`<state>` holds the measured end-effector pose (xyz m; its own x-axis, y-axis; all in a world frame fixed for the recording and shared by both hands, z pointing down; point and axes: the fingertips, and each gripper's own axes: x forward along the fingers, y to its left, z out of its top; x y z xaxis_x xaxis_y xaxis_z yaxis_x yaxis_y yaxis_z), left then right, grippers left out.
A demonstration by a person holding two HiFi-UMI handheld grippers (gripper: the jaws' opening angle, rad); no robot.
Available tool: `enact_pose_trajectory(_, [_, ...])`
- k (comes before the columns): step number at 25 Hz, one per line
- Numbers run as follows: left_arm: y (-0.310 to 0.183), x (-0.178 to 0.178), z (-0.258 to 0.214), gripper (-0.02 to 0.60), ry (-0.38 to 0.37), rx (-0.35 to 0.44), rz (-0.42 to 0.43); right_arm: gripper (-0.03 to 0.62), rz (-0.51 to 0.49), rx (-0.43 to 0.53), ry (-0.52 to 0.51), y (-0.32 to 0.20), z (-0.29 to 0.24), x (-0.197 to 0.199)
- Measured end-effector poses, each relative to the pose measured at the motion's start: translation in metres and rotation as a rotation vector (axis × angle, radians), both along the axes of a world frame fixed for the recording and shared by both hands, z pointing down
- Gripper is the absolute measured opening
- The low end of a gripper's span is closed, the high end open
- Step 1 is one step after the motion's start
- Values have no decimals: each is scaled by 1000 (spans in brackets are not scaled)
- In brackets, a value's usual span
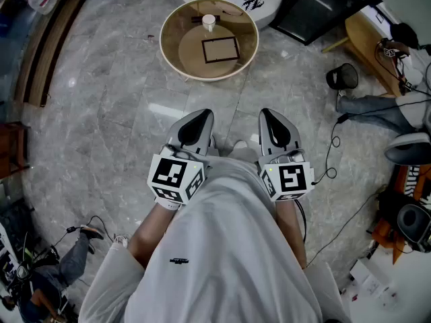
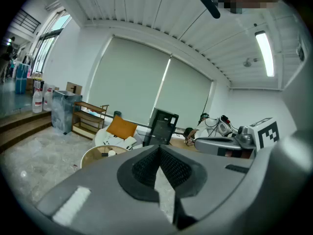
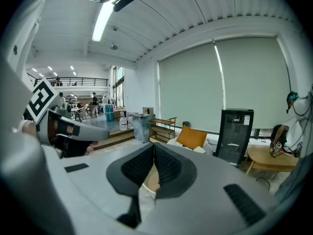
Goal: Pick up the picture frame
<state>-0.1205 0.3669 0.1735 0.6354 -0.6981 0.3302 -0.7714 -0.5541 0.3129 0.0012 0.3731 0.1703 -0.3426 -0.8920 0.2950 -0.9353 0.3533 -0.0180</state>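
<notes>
Head view has the left gripper [image 1: 196, 121] and right gripper [image 1: 274, 121] side by side, each with jaws pressed together on nothing. Open marble floor [image 1: 121, 99] lies between them and the round table [image 1: 176, 58]. The frame [image 1: 221, 49] lies flat at the table's middle, clear of its rim. A white cup [image 1: 209, 23] stands just beyond it.

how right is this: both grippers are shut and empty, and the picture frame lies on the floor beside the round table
Wrong: the picture frame lies on the round table, not the floor beside it; the head view shows this. The left gripper and right gripper are shut and empty.
</notes>
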Motion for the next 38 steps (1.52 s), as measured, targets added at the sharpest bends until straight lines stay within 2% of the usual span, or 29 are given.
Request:
enact_pose_trajectory(6, [4,10,3,5,-6,-17,7,5,3,-19,14,-1,6,15])
enact_pose_trajectory(11, [5,4,3,5,-12,-18,4,6,1,14,25,1,2,9])
enact_pose_trajectory(25, [-19,-49,23,5,8,-46,-44,6,18,-29,5,-22,16,-24])
enact_pose_trajectory(31, [-39,-47,30,5,19,-68,-69,6,-3,-52,14,-45,26,-21])
enact_pose_trajectory(38, [-83,-22,42,5,-28,-103,-63,6,-20,-102,-25,-93,55,-1])
